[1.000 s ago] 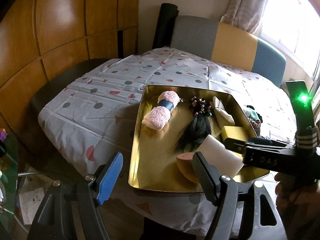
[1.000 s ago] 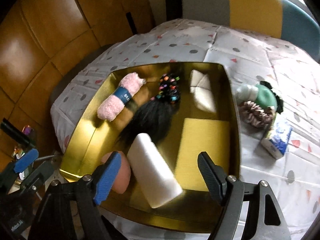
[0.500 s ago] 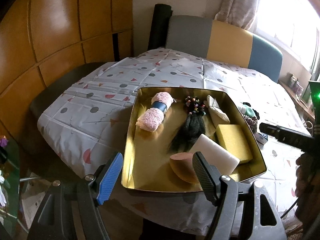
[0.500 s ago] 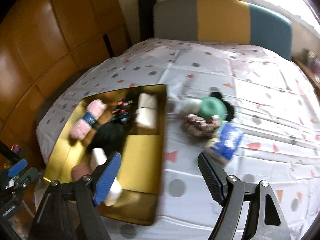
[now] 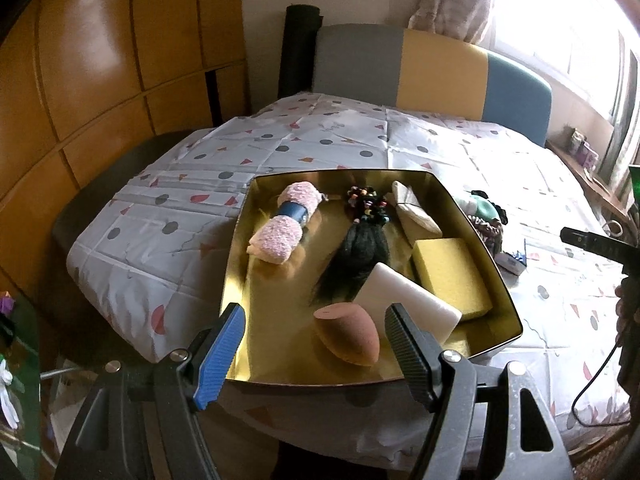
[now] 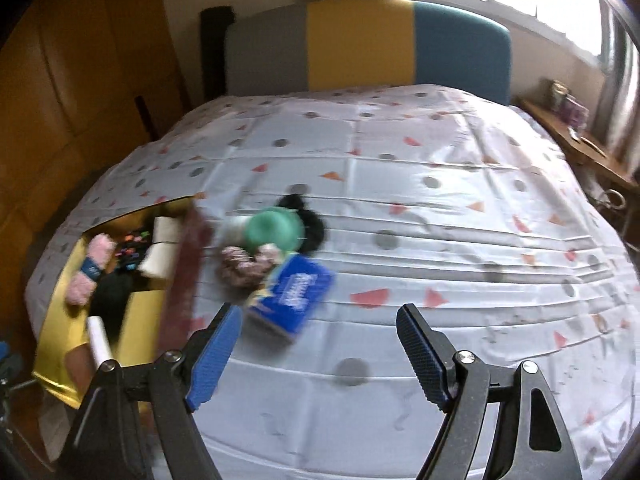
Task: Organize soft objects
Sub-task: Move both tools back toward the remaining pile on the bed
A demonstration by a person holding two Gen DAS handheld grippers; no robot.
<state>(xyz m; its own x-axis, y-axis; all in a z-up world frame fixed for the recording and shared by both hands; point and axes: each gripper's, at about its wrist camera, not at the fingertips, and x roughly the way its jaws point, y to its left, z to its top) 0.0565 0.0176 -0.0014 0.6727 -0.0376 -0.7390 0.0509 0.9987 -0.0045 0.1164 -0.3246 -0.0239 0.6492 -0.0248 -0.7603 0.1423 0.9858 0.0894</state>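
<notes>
1. Left tool (image 5: 316, 344) hanging wide open and empty over the near end of the gold tray (image 5: 500, 280); right tool (image 6: 320, 348) also gaping, nothing between its pads, hanging over bare cloth (image 6: 440, 220) on the bench.
2. Lying in the tray: pink roll (image 5: 284, 226), black hair tuft (image 5: 356, 256) with beads, white block (image 5: 408, 300), yellow sponge (image 5: 448, 276), brown sponge (image 5: 348, 332), cream pouch (image 5: 412, 210).
3. Waiting outside, just right of the tray wall: green cap (image 6: 276, 230), scrunchie (image 6: 240, 264), blue pack (image 6: 296, 296), a black piece (image 6: 308, 224) behind them, all bunched and touching.
4. Judging the step as a reach for that pile; blue pack sitting nearest the right tool's left pad.
5. Risks: right view smearing, so a hurried closing likely landing off-centre; pads straddling two items and dragging the scrunchie along; slick pack squirting out of a corner pinch; cloth rucking under low pads and shoving the pile.
6. Tray wall standing close to the pile: a low carry likely clipping it and shifting the tray toward the bench edge.
</notes>
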